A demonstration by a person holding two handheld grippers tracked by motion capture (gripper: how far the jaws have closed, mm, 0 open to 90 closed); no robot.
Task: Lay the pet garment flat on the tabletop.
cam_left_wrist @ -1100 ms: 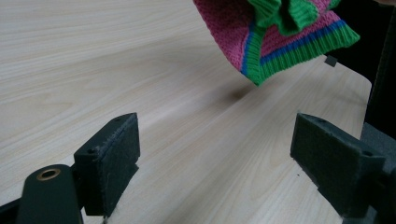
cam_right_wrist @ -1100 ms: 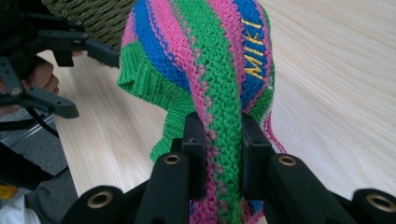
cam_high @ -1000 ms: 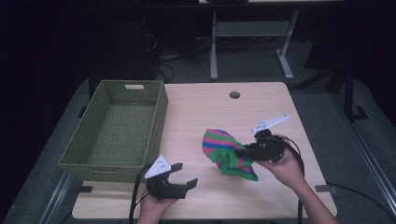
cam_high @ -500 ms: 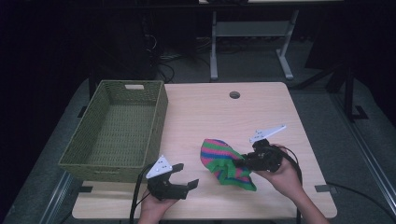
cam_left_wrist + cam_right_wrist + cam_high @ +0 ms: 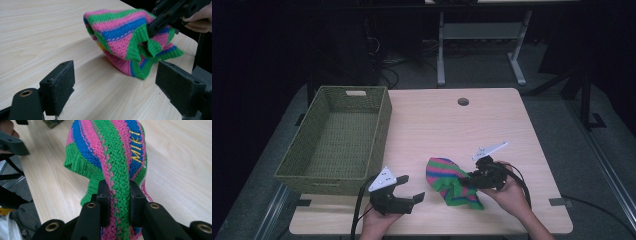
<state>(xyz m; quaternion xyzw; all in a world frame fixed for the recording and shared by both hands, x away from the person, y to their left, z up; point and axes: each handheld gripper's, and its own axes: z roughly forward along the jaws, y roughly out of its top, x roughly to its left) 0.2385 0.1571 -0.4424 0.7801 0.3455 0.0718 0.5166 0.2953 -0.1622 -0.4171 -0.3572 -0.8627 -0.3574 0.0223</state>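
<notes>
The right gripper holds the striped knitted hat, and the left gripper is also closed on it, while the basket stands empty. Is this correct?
Not quite. The left gripper is open: the left gripper view shows its fingers spread apart on either side, short of the striped knitted hat. The right gripper does hold it, and the basket is empty.

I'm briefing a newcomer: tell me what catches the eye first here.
The striped knitted hat stands out, pink, green and blue, near the front of the wooden table and pinched by the right gripper. The left gripper sits open beside it. A green woven basket stands at the table's left.
</notes>
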